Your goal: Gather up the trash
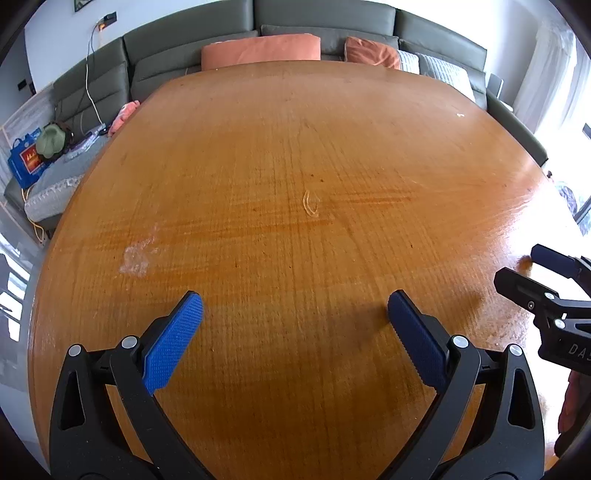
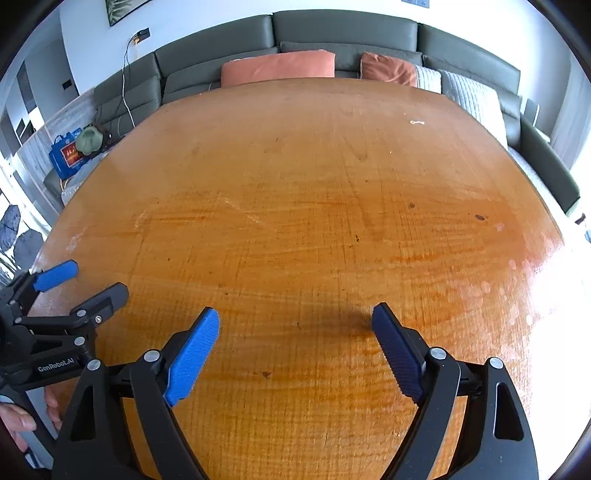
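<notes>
Left tongs: the black left gripper with blue ribbed pads point(image 1: 294, 301) hangs over the orange-brown wooden table point(image 1: 288, 155), jaws spread wide, nothing between them.
Right tongs: the black right gripper with blue ribbed pads point(image 2: 295, 314) also stands spread wide and empty over the same table.
Trash: a small white scrap point(image 1: 460, 115) lies near the table's far right edge, well apart from both grippers; the right wrist view shows it too point(image 2: 416, 122).
Left view only: a pale whitish smear point(image 1: 137, 254) on the wood ahead of the left pad, a thin curved scratch mark point(image 1: 311, 202) near the middle, and a pink cloth point(image 1: 125, 114) on the sofa by the table's far left edge.
Right view only: two dark specks point(image 2: 480, 217) toward the right of the table, and the person's fingers point(image 2: 22, 421) around the left tool's handle.
Writing: "GenRobot.AI" on the left tool's body point(image 2: 59, 363); letters "DA" on the right tool in the left view, the rest cut off.
Room: grey-green sectional sofa point(image 1: 321, 18) behind the table with two orange cushions point(image 1: 260, 51), striped pale pillows point(image 2: 469, 94), a blue shopping bag point(image 1: 27, 157), a green hat point(image 1: 51, 139), and a white cable point(image 1: 90, 74) hanging from a wall socket.
</notes>
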`<state>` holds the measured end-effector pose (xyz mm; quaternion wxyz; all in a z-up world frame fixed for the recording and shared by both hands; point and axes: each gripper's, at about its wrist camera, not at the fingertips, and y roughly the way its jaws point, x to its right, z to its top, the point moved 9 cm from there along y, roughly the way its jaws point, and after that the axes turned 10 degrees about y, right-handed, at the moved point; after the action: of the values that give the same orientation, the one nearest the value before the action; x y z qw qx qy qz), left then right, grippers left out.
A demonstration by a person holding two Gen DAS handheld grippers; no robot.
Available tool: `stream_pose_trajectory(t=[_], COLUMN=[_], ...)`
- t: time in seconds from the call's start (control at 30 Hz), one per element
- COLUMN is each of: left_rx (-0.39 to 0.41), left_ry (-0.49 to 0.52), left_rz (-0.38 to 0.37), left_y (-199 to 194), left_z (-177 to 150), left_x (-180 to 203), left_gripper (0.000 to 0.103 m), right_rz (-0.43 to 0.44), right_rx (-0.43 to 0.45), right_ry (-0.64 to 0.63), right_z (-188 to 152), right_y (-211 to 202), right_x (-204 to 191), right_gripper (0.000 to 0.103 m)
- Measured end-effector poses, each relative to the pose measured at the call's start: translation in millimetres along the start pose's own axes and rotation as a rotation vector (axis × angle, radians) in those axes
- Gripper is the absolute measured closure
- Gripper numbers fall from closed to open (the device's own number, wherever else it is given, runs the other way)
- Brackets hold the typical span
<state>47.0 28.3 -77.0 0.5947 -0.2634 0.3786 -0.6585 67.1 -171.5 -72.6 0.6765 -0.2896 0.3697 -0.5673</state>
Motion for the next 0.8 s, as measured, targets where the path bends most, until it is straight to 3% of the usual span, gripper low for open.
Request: stream_pose_trajectory(t=[0.3,0.8], left_rx=[0.001,0.001], left_ry=[0.001,0.001], left_rz=[0.001,0.0], left_y=[0.4,0.0], left_z=[-0.2,-0.1], left_x=[0.4,0.3], left_gripper=[0.006,0.006], right_rz=[-0.029,-0.033], right_rx=[0.02,0.019], right_ry=[-0.015,-0.016], right_z=[-2.2,-1.0], right_y=[5.2,6.3], right_x=[4.2,2.4], right_gripper=[0.003,0.003])
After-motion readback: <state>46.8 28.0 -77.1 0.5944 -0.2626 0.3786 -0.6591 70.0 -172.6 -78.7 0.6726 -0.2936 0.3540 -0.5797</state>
